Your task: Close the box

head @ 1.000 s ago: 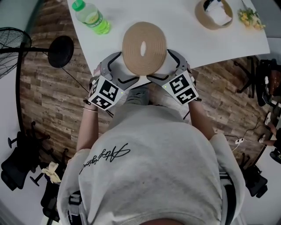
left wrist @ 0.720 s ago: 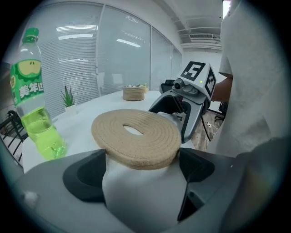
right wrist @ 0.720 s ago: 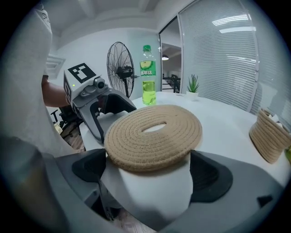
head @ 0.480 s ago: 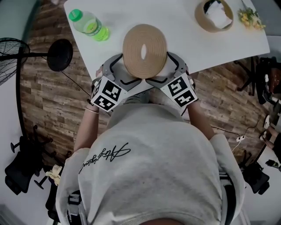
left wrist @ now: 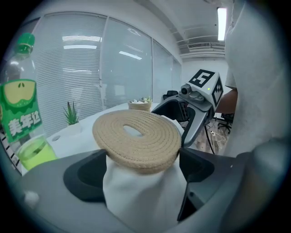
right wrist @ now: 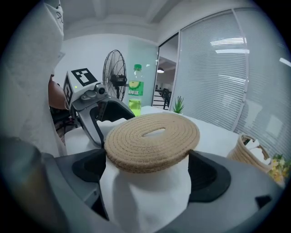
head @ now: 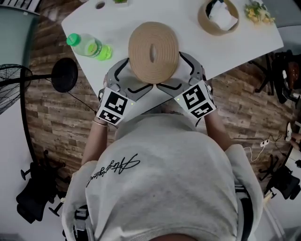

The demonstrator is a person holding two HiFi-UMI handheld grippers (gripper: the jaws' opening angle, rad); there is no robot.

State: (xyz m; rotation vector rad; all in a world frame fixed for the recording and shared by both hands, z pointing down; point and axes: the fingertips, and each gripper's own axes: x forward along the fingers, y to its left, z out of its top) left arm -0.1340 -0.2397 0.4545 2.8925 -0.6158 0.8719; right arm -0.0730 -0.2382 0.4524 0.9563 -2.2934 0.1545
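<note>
Presently the carry step is in hand. The left tool (head: pixel 128 77) pinches the woven lid (head: pixel 153 52) at its 7 o'clock rim, and the right tool (head: pixel 182 75) pinches it at 5 o'clock. The open box (head: pixel 217 18) stands on the tabletop (head: pixel 160 12) at 2 o'clock, well apart. Next move, by judgement: carry the lid across, keep it level, and lower it squarely.

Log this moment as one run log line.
left claw: gripping woven lid | right claw: gripping it too | basket: open, apart from lid
</note>
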